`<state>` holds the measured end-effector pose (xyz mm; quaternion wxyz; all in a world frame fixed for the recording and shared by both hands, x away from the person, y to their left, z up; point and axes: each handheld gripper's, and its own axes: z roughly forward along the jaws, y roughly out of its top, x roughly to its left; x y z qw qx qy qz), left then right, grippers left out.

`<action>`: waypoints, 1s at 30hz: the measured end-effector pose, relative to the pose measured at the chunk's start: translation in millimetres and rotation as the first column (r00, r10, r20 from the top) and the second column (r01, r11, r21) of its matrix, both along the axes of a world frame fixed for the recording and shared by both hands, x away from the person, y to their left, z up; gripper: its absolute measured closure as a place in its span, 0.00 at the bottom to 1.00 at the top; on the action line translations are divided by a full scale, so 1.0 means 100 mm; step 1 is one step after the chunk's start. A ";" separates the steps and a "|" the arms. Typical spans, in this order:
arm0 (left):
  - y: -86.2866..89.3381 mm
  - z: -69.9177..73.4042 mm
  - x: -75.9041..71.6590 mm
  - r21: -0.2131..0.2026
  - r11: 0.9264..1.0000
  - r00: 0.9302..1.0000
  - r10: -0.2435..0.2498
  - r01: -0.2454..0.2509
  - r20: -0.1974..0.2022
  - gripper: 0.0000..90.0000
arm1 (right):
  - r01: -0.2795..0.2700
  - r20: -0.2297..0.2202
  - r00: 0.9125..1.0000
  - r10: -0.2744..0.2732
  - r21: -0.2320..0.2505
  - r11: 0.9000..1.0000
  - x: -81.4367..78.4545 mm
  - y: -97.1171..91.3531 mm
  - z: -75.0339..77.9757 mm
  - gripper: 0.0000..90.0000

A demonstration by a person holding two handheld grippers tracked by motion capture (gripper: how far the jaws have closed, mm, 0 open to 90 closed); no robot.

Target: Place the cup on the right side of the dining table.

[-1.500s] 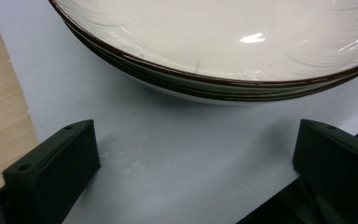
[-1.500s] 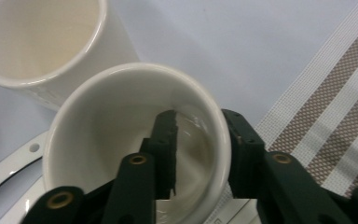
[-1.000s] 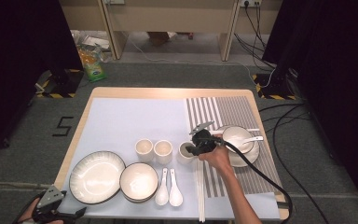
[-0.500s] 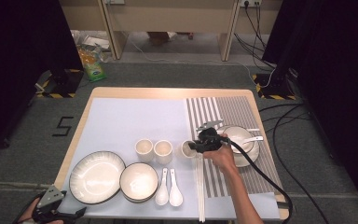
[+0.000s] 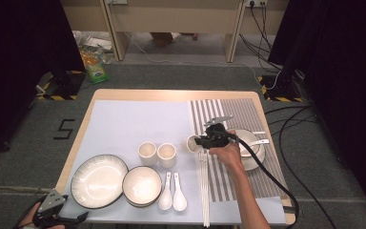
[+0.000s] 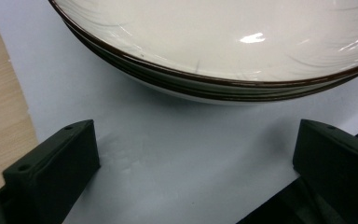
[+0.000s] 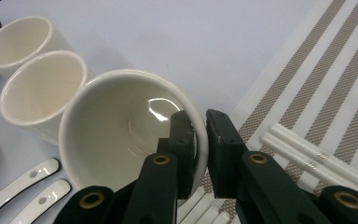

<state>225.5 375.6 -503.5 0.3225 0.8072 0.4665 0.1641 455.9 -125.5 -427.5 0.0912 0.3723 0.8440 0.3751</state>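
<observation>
While the right gripper (image 7: 196, 140) pinches the rim of the small round white cup (image 7: 121, 135), the cup has tipped up off the pale blue mat (image 5: 124, 124), at nine o'clock from the striped placemat (image 5: 238, 112). Lifting has begun.

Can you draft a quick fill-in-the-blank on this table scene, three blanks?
1. The right gripper is shut on the rim of a ____.
2. Two more cups stand on the ____ mat.
3. The chopsticks lie beside two white ____.
Missing words: cup; blue; spoons
</observation>
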 end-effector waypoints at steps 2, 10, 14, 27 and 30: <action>0.00 0.00 0.00 0.000 1.000 1.000 -0.002 0.002 0.002 0.00 | 0.016 -0.002 1.000 -0.016 -0.002 1.000 0.04 -0.01 0.04 0.90; 0.00 0.00 0.00 0.000 1.000 1.000 -0.002 0.002 0.002 0.00 | 0.077 0.007 0.997 -0.077 0.006 0.997 0.20 -0.03 0.14 0.90; 0.00 0.00 0.00 0.001 1.000 1.000 -0.002 0.002 0.002 0.00 | 0.108 -0.006 0.994 -0.108 0.025 0.994 0.28 -0.04 0.14 0.90; 0.00 0.00 0.00 -0.002 1.000 1.000 0.000 0.000 0.004 0.00 | 0.153 -0.003 0.988 -0.154 -0.100 0.983 0.51 0.13 0.25 0.96; 0.00 -0.01 -0.01 -0.005 1.000 1.000 0.000 0.000 0.009 0.00 | 0.122 -0.001 0.992 -0.123 -0.161 0.979 0.54 0.20 0.20 0.94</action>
